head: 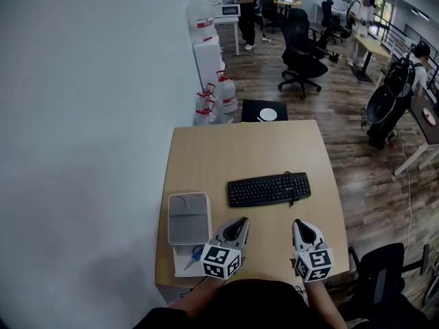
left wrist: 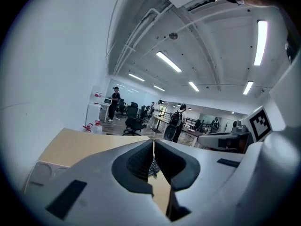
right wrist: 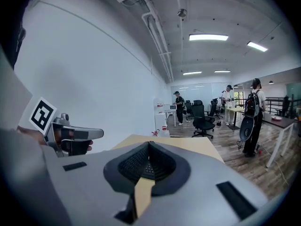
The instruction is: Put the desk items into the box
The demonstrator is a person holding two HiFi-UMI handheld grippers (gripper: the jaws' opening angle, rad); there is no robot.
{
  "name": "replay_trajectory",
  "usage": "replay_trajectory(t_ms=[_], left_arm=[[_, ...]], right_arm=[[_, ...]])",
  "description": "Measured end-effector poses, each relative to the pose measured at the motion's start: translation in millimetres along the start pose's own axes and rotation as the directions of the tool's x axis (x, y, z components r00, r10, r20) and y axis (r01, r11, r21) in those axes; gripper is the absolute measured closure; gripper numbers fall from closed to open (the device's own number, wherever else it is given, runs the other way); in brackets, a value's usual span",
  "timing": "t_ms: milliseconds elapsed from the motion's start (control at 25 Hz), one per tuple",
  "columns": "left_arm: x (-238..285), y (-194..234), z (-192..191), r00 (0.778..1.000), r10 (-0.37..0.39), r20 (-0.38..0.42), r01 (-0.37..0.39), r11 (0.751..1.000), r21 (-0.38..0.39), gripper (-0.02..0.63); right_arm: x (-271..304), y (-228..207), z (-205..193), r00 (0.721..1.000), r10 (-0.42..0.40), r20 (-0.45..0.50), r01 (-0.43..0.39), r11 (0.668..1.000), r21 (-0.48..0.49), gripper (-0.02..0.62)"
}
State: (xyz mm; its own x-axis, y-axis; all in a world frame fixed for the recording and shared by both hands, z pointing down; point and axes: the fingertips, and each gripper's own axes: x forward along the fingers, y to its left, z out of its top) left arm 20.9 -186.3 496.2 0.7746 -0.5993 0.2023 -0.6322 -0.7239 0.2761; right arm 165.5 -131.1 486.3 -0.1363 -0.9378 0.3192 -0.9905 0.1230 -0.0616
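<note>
The left gripper and right gripper both hang closed and empty at six o'clock over the desk, with the keyboard at their twelve and the box at nine.

Just past the far edge of the desk, a black square stand carries a white disc. Clear water jugs with red handles cluster by its far left corner, against the white wall. A black office chair stands on the wood floor, and a person stands at a table further back. Another black chair sits off the near right corner.
</note>
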Motion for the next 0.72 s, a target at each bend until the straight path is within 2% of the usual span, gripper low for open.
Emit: replay_trajectory(t_ms=[80,280,520,720], left_arm=[[-5,-1,9,1.000,-0.014,0.021,0.014,1.000,0.006,0.584],[-16,3,17,0.999,0.001,0.041,-0.006,0.994,0.112,0.586],[-26,16,16,0.999,0.009,0.036,-0.012,0.996,0.088,0.586],[-31,25,14,0.999,0.015,0.035,-0.017,0.998,0.057,0.586]], right_arm=[[1,7,2,1.000,0.003,0.001,-0.003,1.000,-0.002,0.535],[1,21,14,0.999,-0.012,0.040,0.013,1.000,-0.024,0.535],[1,35,28,0.996,-0.016,0.091,0.020,0.999,-0.043,0.535],[4,41,28,0.995,-0.017,0.093,0.022,0.999,-0.046,0.535]])
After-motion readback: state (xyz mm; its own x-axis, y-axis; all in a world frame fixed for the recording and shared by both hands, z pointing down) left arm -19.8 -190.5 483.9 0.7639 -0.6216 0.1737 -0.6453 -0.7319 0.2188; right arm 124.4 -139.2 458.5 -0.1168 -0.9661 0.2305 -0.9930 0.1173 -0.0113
